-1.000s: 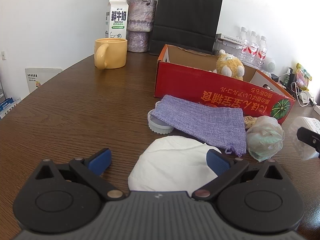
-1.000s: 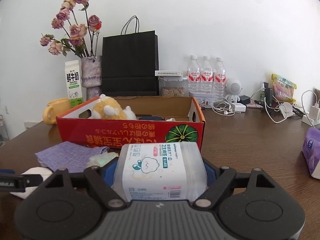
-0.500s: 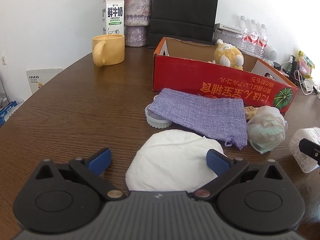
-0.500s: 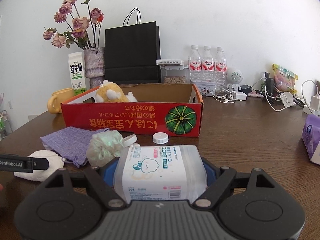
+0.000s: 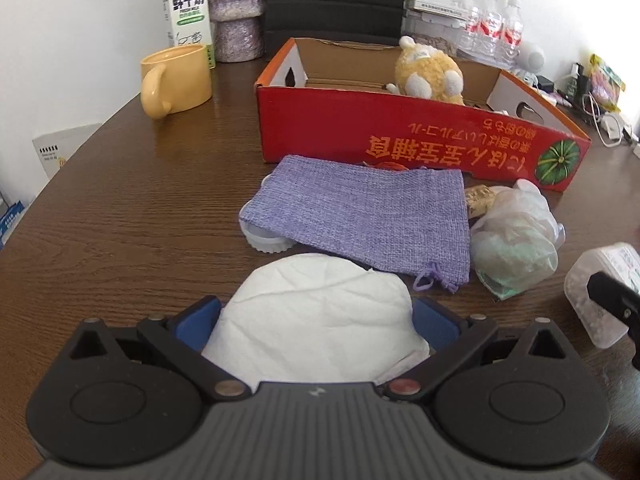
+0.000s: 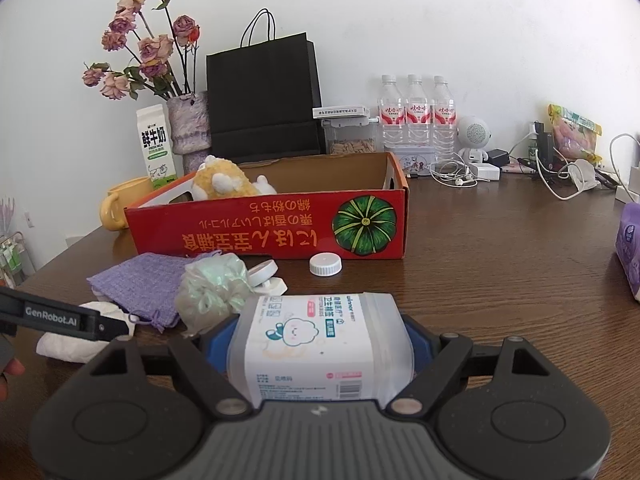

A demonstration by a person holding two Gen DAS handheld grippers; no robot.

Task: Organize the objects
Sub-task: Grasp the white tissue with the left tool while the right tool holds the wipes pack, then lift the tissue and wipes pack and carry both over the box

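Observation:
A crumpled white tissue wad (image 5: 320, 288) lies on the brown table between the blue pads of my left gripper (image 5: 318, 316), which is open around it. My right gripper (image 6: 322, 338) is shut on a clear cotton-swab box (image 6: 316, 360), held above the table; in the left wrist view this box (image 5: 588, 316) shows at the right edge. Behind stands the red cardboard box (image 6: 260, 232) with a yellow plush toy (image 6: 224, 180) inside. In front of it lie a purple pouch (image 5: 360, 212) and a bunched plastic bag (image 5: 516, 240).
Loose white caps (image 6: 325, 264) lie by the red box. A yellow mug (image 5: 180, 76), milk carton (image 5: 188, 4), black paper bag (image 6: 264, 96), water bottles (image 6: 416, 112) and cables line the back. A purple tissue pack (image 6: 630, 248) sits at the right edge.
My left gripper has moved forward and tipped down, so the white wad now lies between its pads. The right gripper still holds the swab box and has hardly moved.

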